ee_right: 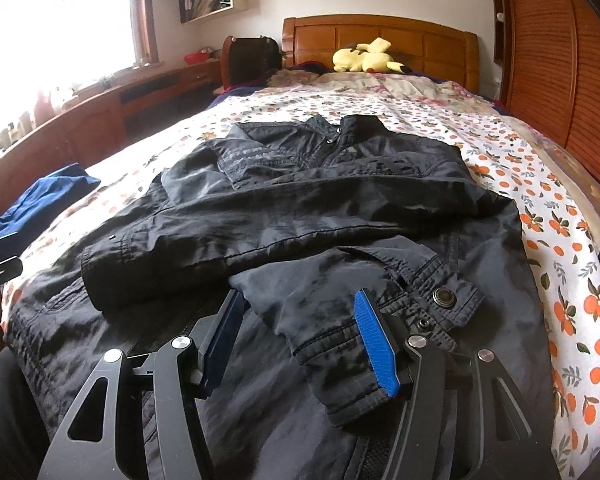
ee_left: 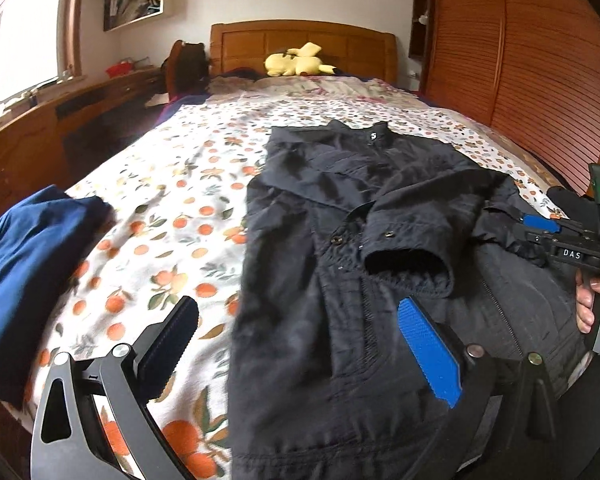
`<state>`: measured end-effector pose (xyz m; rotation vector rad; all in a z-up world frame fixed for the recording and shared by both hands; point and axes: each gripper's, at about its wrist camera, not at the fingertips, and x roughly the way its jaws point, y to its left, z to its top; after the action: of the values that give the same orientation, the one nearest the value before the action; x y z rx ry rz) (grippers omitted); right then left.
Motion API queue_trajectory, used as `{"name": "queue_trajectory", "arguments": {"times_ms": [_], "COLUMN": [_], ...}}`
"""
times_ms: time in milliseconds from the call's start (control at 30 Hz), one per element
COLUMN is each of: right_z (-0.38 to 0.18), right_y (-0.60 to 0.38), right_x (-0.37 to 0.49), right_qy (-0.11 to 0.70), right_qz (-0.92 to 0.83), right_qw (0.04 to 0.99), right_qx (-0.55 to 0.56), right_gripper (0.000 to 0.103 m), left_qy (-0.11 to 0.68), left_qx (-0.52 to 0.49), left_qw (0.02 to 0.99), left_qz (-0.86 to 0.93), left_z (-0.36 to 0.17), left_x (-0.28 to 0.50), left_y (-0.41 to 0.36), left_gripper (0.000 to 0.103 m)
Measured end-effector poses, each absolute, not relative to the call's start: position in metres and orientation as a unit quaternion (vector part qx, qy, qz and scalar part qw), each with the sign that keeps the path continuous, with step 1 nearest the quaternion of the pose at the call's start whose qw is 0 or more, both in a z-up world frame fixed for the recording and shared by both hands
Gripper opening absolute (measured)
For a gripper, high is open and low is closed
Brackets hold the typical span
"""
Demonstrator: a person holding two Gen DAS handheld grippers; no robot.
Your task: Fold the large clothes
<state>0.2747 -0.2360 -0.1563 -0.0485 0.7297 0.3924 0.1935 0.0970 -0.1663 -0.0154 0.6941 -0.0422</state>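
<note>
Asking: where does the jacket (ee_left: 340, 240) lie from your left tongs (ee_left: 298, 308)?

Answering: Right under them and up the frame. The jacket lies flat on the orange-print sheet (ee_left: 172, 184). Its long axis runs from the hem at the bottom edge of the left wrist view up to the collar (ee_left: 374, 132) near the top centre. Your left tongs straddle its left edge low in the frame: the dark finger is over bare sheet, the blue one over black cloth.

Asking: and what have your tongs got?

Answering: Your left pair stands as wide as it goes, with nothing in it. Your right tongs (ee_right: 300, 300) are about half open, and the snap-button cuff (ee_right: 440, 296) and its sleeve lie across the gap between the fingers. I cannot tell whether the pads pinch that cloth or only frame it.

Asking: so which hand takes the next fold?

Answering: My guess is the left. Both sleeves already lie crossed over the chest, so what looks left to do is fold the body. The jacket's left edge is nearest your left hand, while your right sits well across at the right side of the frame, by the cuff. The fold line would run along that long axis, so bite the edge, not the sheet beneath. Mind the folded blue garment (ee_left: 32, 260) at the left of the frame, which lies apart from the jacket.
</note>
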Motion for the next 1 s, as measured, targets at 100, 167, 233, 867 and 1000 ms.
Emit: {"name": "queue_trajectory", "arguments": {"times_ms": [100, 167, 233, 867, 1000], "right_z": [-0.16, -0.162, -0.163, -0.159, -0.165], "right_y": [-0.234, -0.233, -0.233, -0.272, -0.312], "right_x": [0.276, 0.276, 0.276, 0.255, 0.232], "right_qy": [0.361, 0.362, 0.363, 0.357, 0.374], "right_qz": [0.188, 0.186, 0.185, 0.119, 0.084], "right_qw": [0.913, 0.913, 0.913, 0.924, 0.921], "right_qx": [-0.026, -0.029, -0.031, -0.069, -0.074], "right_gripper": [0.056, 0.056, 0.056, 0.056, 0.056], "left_qy": [0.341, 0.345, 0.349, 0.377, 0.381], "left_qx": [-0.007, -0.01, -0.011, -0.022, -0.02], "left_qw": [0.94, 0.939, 0.937, 0.926, 0.924], "left_qz": [-0.012, -0.01, -0.008, -0.009, -0.013], "left_z": [-0.169, -0.172, -0.175, -0.199, -0.203], "left_x": [0.188, 0.185, 0.182, 0.175, 0.175], "left_y": [0.105, 0.11, 0.115, 0.134, 0.132], "left_gripper": [0.1, 0.1, 0.1, 0.1, 0.1]}}
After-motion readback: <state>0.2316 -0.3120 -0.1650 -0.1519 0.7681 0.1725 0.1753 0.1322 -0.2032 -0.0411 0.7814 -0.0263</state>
